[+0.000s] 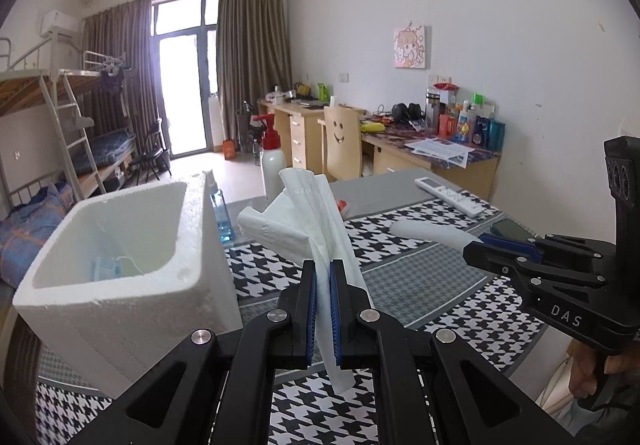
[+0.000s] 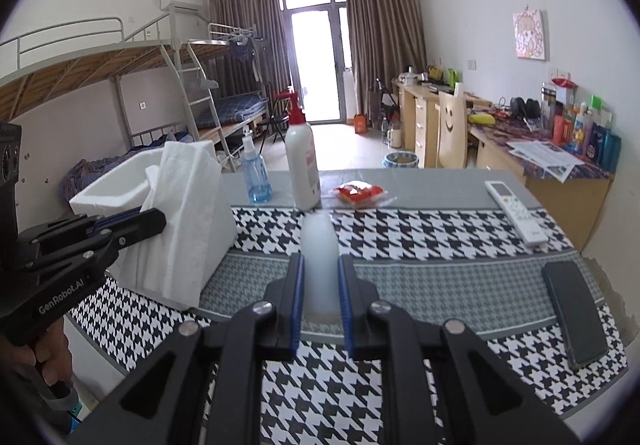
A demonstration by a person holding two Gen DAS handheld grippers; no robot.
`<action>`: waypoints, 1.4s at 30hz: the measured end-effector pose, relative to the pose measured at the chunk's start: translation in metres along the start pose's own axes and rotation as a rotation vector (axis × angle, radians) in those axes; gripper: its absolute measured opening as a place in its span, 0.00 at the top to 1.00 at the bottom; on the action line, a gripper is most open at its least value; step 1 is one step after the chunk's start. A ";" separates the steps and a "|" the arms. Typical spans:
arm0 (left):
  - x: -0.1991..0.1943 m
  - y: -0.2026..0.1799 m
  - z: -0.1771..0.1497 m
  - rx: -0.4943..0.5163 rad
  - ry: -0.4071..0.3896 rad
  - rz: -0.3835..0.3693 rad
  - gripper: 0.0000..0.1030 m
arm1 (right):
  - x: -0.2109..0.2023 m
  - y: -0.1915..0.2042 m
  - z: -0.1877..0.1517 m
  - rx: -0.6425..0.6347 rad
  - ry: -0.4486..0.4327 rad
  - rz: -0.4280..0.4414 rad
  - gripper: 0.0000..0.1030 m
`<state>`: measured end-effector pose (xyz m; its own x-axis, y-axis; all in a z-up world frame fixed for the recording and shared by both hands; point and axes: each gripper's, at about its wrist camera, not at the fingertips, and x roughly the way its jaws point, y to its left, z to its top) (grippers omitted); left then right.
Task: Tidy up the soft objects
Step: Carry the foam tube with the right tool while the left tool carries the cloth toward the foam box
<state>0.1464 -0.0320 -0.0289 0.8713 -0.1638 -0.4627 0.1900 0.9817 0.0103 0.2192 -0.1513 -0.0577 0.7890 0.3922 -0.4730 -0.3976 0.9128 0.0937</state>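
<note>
Dormitory furniture, bunk beds and cluttered desks, fills the background behind a table (image 2: 440, 277) spread with a houndstooth cloth. On it, at about nine o'clock in the left wrist view, stands a white foam box (image 1: 120, 257) with what looks like a blue face mask (image 1: 108, 269) already lying at its bottom, so one soft item seems to be stowed. Two more are in the air rather than in the box. The left gripper (image 1: 323, 309) is clamped on a bunch of white tissue (image 1: 308, 213); its long axis runs up from between the pads and leans slightly toward eleven o'clock, the loose end fanning out above and a short tail hanging below. The right gripper (image 2: 319, 301) is closed around a soft white tube-like object (image 2: 319, 265), whose nature I cannot make out; its long axis points straight ahead along the fingers, toward twelve o'clock, with the rounded end outermost. My judgement is that the task is partway along: both held items have yet to go into the box, which lies to the left of both grippers. Pump bottle, spray bottle, remote and phone look like hard things to be left alone.
</note>
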 end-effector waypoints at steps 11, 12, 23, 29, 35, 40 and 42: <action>-0.015 0.011 0.017 -0.008 -0.041 -0.003 0.93 | -0.011 0.014 0.023 -0.049 -0.060 0.009 0.81; -0.016 0.012 0.018 -0.007 -0.044 -0.001 0.93 | -0.011 0.014 0.024 -0.052 -0.064 0.012 0.81; -0.035 0.024 0.034 -0.014 -0.111 0.026 0.93 | -0.013 0.030 0.040 -0.081 -0.100 0.043 0.81; -0.040 0.034 0.039 -0.024 -0.137 0.054 0.93 | -0.007 0.041 0.048 -0.090 -0.109 0.065 0.81; -0.050 0.041 0.044 -0.028 -0.164 0.078 0.93 | -0.004 0.051 0.056 -0.089 -0.119 0.089 0.81; -0.058 0.052 0.048 -0.037 -0.188 0.113 0.93 | -0.004 0.059 0.059 -0.103 -0.129 0.112 0.81; -0.060 0.056 0.048 -0.039 -0.190 0.127 0.93 | -0.003 0.063 0.061 -0.108 -0.132 0.122 0.81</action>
<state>0.1264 0.0280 0.0421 0.9574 -0.0501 -0.2844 0.0589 0.9980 0.0223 0.2206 -0.0875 0.0031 0.7834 0.5174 -0.3445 -0.5366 0.8426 0.0452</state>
